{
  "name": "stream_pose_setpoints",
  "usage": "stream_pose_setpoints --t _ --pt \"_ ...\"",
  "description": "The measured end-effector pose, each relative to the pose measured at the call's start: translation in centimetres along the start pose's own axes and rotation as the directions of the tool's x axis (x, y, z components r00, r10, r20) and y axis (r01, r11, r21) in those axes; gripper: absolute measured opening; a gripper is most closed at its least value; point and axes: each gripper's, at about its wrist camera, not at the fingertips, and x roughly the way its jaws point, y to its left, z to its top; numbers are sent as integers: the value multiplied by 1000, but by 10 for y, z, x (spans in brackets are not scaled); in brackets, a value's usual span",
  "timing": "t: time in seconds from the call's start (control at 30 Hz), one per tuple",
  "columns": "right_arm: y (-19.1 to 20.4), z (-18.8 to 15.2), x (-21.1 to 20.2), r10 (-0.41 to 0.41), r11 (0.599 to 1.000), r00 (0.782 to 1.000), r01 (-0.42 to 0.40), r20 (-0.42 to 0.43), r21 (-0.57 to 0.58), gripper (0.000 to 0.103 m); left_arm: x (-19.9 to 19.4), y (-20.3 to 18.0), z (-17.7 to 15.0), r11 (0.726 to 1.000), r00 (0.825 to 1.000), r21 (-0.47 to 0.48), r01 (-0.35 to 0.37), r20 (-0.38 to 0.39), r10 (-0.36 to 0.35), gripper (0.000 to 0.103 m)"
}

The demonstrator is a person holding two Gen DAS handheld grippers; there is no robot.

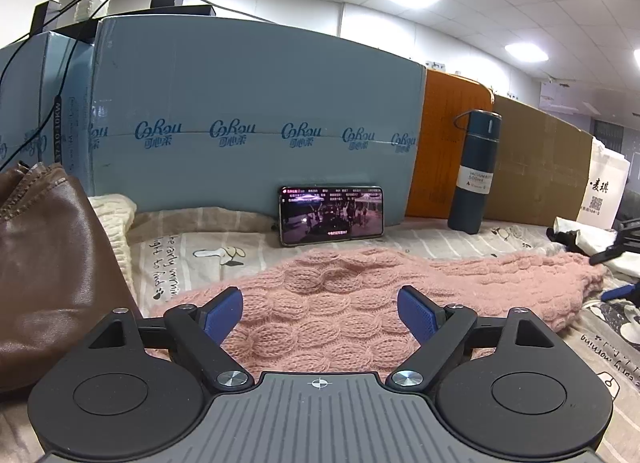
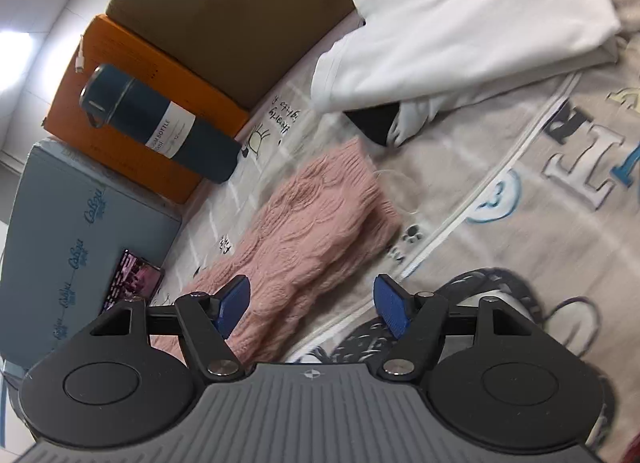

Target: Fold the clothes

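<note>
I see the pink sweater (image 1: 340,303) lying on the printed bedsheet (image 1: 248,247); my left gripper (image 1: 320,313) and right gripper (image 2: 312,309) hover over it, jaws released, grasping nothing.

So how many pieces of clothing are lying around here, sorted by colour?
Pink: 1, the knitted sweater
White: 1, the folded garment
Cream: 1, the knit beside the brown one
Brown: 1, the leather-look garment
Black: 1, a small piece under the white one; what it is I cannot tell
Total: 5
</note>
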Motion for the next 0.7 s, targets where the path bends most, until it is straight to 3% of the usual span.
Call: stream_pose_setpoints --t 0.13,0.3,0.4,0.57,0.7 --pt "9 -4 24 11 999 999 -13 48 38 65 0 2 0 1000 1000 -5 4 0 -4 87" --pt "8 -13 37 24 999 990 -27 142 22 27 1 4 -1 1000 1000 -12 -6 3 6 87" --pt "11 -18 31 45 999 980 -39 194 -32 18 1 6 -1 1000 1000 -16 -15 7 15 87" --pt "21 -25 -2 107 991 928 -70 356 -116 14 0 8 -1 999 999 -20 -32 18 33 87" --pt "24 -27 -16 53 990 877 17 477 -140 14 0 10 0 999 999 -27 -45 22 45 87"
